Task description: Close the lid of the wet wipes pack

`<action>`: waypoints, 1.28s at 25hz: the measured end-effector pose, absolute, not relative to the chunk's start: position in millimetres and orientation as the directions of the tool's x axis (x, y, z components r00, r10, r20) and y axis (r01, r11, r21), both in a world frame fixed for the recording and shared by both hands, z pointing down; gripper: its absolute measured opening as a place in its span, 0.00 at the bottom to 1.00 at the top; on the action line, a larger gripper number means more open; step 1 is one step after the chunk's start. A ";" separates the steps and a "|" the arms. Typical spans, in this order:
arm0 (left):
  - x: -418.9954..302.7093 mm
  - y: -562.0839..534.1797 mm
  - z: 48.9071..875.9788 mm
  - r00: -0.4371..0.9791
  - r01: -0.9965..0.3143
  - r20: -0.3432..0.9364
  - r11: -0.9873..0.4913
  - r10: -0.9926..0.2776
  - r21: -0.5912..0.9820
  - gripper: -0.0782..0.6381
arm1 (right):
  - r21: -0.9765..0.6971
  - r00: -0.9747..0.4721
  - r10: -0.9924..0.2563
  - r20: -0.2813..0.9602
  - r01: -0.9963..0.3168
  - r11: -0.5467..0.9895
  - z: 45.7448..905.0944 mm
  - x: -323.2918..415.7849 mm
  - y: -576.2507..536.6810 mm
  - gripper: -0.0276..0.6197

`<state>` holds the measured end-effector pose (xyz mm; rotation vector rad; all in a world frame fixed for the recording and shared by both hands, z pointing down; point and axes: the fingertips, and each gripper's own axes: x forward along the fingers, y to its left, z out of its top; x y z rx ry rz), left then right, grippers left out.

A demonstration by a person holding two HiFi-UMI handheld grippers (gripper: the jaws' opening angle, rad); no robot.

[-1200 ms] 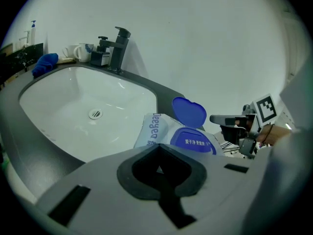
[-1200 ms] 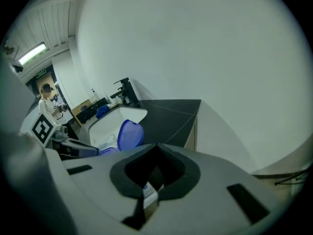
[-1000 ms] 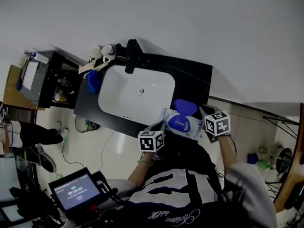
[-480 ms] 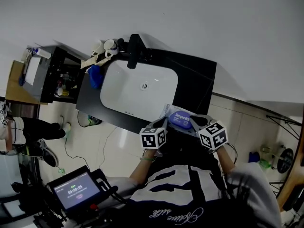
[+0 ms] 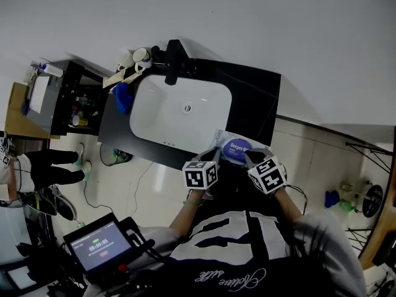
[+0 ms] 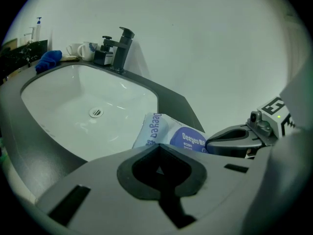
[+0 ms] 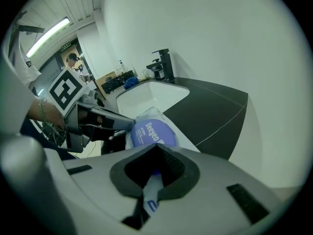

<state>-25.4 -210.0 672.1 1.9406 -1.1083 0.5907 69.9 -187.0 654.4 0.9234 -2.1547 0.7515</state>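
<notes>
Lying at the near edge of the counter (image 5: pixel 253 104) beside the sink (image 5: pixel 179 113), the wet wipes pack (image 5: pixel 237 148) is pinched at its edge by the right gripper (image 7: pixel 154 160). The jaws of the left gripper (image 6: pixel 159 153) are pressed together on nothing. The pack is judged light and floppy, and is best held by its film edge, clear of the stiff lid (image 7: pixel 152 132).

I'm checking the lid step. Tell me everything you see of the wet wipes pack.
The wet wipes pack is a soft white pouch with a blue oval lid printed Deeyeo, lying flat and shut. It rests on the dark counter beside the sink. The right gripper pinches its near edge; the left gripper touches its side.
</notes>
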 end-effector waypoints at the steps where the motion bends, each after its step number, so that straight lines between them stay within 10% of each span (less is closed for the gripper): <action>1: -25.0 -209.2 672.6 0.512 -0.859 0.711 -0.302 -0.481 0.414 0.11 | -0.235 -0.523 -0.399 0.753 -0.781 0.579 655.7 69.9 -187.3 0.04; 11: -28.7 -204.9 658.0 0.575 -0.815 0.674 -0.397 -0.463 0.423 0.11 | -0.129 -0.381 -0.330 0.864 -0.800 0.587 659.7 62.3 -193.5 0.04; 32: -24.5 -139.5 548.1 0.804 -0.595 0.363 -0.634 -0.471 0.494 0.11 | -0.296 -0.298 -0.797 0.525 -0.942 0.157 576.2 56.3 -118.3 0.04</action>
